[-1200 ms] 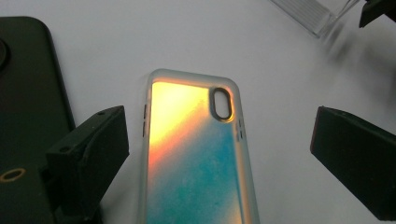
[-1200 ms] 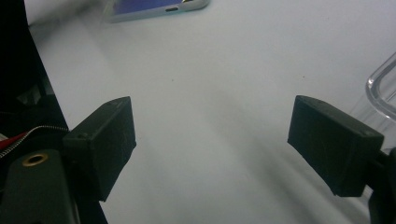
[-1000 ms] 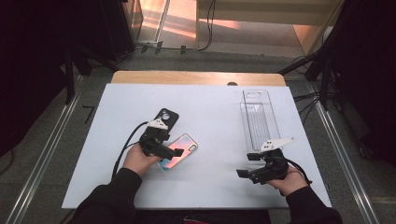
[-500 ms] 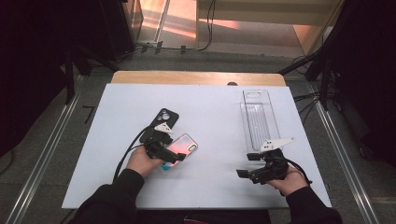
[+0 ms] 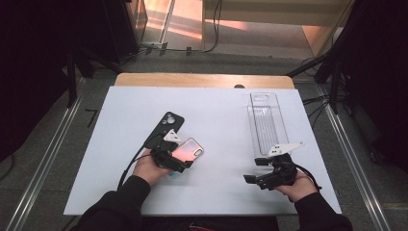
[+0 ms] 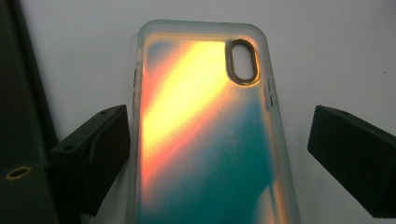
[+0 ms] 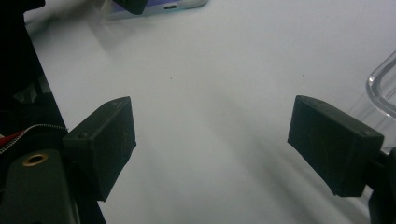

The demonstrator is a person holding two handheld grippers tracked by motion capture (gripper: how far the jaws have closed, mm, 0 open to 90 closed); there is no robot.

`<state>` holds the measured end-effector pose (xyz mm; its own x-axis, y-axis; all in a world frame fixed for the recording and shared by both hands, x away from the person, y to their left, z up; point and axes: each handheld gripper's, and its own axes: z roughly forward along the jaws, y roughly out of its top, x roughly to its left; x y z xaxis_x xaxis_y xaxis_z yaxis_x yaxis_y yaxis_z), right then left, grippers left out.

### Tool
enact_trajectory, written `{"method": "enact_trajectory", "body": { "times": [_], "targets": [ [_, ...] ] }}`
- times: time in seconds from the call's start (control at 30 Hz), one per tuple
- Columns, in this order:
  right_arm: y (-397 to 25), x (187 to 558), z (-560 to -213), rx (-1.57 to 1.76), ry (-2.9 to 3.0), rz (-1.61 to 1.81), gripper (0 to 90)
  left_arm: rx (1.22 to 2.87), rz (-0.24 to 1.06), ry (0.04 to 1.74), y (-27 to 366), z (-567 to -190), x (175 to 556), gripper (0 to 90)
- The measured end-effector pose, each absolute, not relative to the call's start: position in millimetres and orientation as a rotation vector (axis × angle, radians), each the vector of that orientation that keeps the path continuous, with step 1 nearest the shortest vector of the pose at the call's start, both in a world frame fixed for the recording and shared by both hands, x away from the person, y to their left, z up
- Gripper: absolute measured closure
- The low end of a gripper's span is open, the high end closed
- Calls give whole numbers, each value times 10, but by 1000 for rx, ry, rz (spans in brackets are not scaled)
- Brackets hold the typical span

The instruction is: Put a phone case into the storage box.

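1. Left gripper view: my left gripper (image 6: 219, 154) straddles the iridescent phone case (image 6: 205, 135), jaws wide; one nearly touches its edge, the other stands clear, ready, I judge, to close.
2. My right gripper (image 7: 212, 144) waits gaping, holding nothing; a clear tray (image 7: 380, 88) lies beside one jaw.

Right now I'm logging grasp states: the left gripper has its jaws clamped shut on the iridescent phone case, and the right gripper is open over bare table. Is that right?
Not quite. The left gripper is open, not clamped: in the left gripper view its jaws stand on either side of the iridescent phone case, one near its edge, the other clearly apart from it. The rest holds: the right gripper is open over bare table.
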<state>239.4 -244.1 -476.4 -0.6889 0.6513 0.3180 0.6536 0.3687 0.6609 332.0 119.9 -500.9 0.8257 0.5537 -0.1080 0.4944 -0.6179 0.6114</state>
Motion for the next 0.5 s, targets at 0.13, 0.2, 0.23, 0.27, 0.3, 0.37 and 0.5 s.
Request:
{"method": "enact_trajectory", "body": {
  "times": [0.13, 0.2, 0.23, 0.27, 0.3, 0.37, 0.5],
  "targets": [
    [-2445, 2397, -4764, -1240, -2594, -1258, 134, 2368, 220, 761, 1183, -5018, 3262, 130],
    [-2445, 2397, -4764, -1240, -2596, -1257, 134, 2372, 234, 751, 1179, -5024, 3252, 142],
    [-2444, 2396, -4764, -1240, -2595, -1257, 134, 2378, 249, 748, 1174, -5024, 3245, 153],
    [-2444, 2396, -4764, -1241, -2595, -1257, 134, 2390, 255, 741, 1173, -5020, 3241, 154],
    [-2444, 2397, -4764, -1239, -2595, -1257, 134, 2391, 260, 737, 1169, -5021, 3238, 156],
    [-2444, 2396, -4764, -1241, -2594, -1258, 134, 2392, 258, 735, 1168, -5019, 3239, 161],
    [-2444, 2397, -4764, -1241, -2592, -1261, 134, 2397, 254, 740, 1166, -5009, 3246, 167]
  ]
}}
